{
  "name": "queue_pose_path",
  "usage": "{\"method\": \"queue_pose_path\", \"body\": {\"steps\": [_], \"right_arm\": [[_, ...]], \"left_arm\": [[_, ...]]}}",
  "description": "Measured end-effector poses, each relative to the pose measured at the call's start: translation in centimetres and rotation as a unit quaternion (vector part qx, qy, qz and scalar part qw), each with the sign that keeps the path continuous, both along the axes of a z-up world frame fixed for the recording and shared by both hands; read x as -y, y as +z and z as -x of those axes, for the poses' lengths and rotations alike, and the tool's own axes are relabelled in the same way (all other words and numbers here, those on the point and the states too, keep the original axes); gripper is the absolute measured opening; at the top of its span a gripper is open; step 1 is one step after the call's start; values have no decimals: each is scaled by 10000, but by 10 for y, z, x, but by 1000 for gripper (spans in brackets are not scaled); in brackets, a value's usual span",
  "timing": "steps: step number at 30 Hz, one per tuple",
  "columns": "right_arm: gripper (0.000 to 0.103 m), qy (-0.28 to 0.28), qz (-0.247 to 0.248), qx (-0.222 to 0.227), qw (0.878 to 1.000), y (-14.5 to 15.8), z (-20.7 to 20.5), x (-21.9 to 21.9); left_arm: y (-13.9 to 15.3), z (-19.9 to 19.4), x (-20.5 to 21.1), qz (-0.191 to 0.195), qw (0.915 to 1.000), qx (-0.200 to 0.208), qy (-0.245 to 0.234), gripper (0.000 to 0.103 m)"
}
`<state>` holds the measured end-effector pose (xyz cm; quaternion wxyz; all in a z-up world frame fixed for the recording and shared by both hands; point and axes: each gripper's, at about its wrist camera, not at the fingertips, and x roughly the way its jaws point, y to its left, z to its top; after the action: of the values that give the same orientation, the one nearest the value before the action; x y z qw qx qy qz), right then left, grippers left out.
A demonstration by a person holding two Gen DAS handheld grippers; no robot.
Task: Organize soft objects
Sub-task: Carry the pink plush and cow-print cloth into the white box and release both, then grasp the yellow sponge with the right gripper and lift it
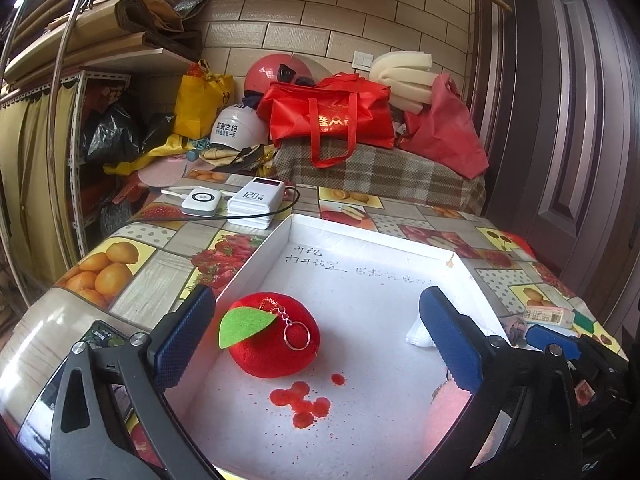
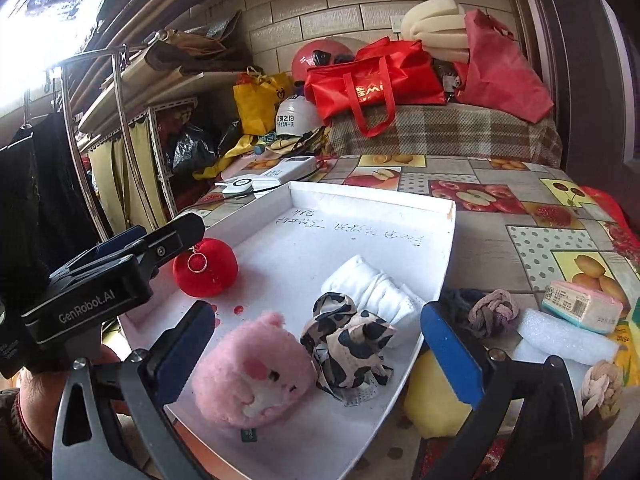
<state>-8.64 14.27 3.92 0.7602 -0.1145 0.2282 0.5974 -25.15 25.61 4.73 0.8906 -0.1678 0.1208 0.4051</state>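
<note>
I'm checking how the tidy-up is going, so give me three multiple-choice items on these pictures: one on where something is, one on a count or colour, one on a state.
1. Where is the red plush apple?
A. inside the white box
B. on the fruit-print tablecloth
C. on the plaid blanket

2. What colour is the apple's felt leaf?
A. yellow
B. green
C. blue

3. How does the right tool stand?
A. shut on the pink plush toy
B. shut on the cow-print cloth
C. open, gripping nothing

Answers: 1 A, the apple lies on the box floor near its left wall. 2 B, the leaf is bright green in the left wrist view. 3 C, its blue pads stand wide apart, clear of the pink toy and the cloth lying in the box.
</note>
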Motion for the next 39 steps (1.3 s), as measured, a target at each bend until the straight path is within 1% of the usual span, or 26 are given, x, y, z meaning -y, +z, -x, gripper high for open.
{"method": "queue_pose_path", "body": {"steps": [5, 10, 13, 17, 21, 24, 26, 28, 30, 32, 35, 37, 38, 39], "right_arm": [[103, -74, -146, -62, 9998, 2, -3, 7], [103, -80, -245, -54, 9997, 3, -2, 20], [103, -147, -166, -57, 9997, 2, -7, 30], [103, -660, 67, -35, 9978, -1, -24, 46], [103, -962, 113, -223, 9950, -2, -50, 77], [103, -1212, 116, -460, 9915, -4, -74, 104], [103, -1388, 317, -549, 9883, -7, -89, 117], [103, -1517, 434, -547, 9860, -8, -98, 127], [103, -1496, 471, -402, 9868, -6, -97, 131], [102, -1260, 495, -142, 9907, -4, -87, 126], [102, -588, 727, 620, 9937, -3, -59, 99], [102, -74, 1005, 1096, 9888, -9, -44, 76], [102, 161, 1156, 1209, 9858, -13, -40, 64], [98, 354, 1257, 1272, 9833, -15, -38, 54]], "left_arm": [[-1, 4, -2, 53, 9999, 97, 33, 103], [1, 4, 2, -52, 9999, 76, -40, 103], [2, 3, 6, -151, 9998, 64, -83, 103], [4, 2, 12, -281, 9995, 37, -130, 103], [5, -2, 19, -426, 9989, -49, -198, 103], [6, -6, 24, -544, 9981, -130, -276, 103], [7, -9, 30, -632, 9971, -196, -369, 103], [7, -14, 37, -721, 9958, -248, -513, 103], [8, -18, 44, -796, 9945, -289, -618, 103], [8, -20, 47, -828, 9939, -314, -663, 103], [8, -20, 48, -782, 9945, -277, -644, 103], [8, -19, 46, -711, 9954, -216, -611, 103], [8, -18, 45, -683, 9957, -197, -598, 103], [8, -18, 45, -666, 9958, -190, -592, 103]]}}
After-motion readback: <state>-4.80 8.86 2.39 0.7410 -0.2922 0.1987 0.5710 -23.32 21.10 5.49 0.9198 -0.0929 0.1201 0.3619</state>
